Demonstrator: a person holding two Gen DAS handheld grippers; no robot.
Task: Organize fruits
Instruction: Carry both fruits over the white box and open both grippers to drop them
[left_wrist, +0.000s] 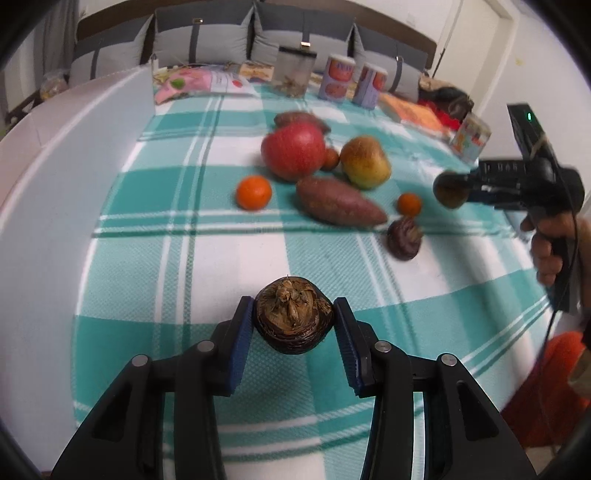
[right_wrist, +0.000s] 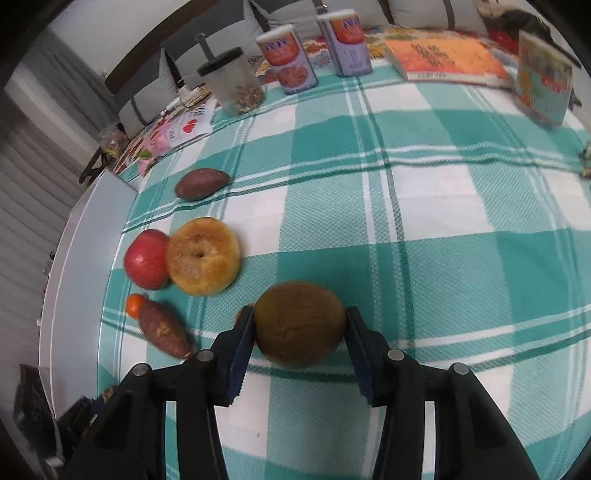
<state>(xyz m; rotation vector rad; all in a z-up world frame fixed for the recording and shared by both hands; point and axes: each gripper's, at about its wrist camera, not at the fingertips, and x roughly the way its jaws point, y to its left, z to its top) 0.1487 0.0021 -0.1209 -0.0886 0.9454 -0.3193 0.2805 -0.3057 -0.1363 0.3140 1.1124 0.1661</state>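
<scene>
Cloth (left_wrist: 229, 258) in teal check fills both views, its edges cut off. Red apple (left_wrist: 293, 151) hides part of a far sweet potato (left_wrist: 291, 118); the nearer sweet potato (left_wrist: 340, 201) lies lengthwise left to right. Right gripper (right_wrist: 300, 332) is clamped on a kiwi (right_wrist: 300, 328), masking something orange. Left gripper (left_wrist: 293, 319) pinches a water chestnut (left_wrist: 291, 315), tuft facing the camera

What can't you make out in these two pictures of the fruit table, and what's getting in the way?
- Can labels: left wrist view, too small and blurred to read.
- Small orange fruit: right wrist view, partly hidden behind the sweet potato.
- Kiwi underside: right wrist view, whether it touches the cloth is unclear; right claw grips it.
- Dark round fruit underside: left wrist view, faces away in the left claw.
</scene>
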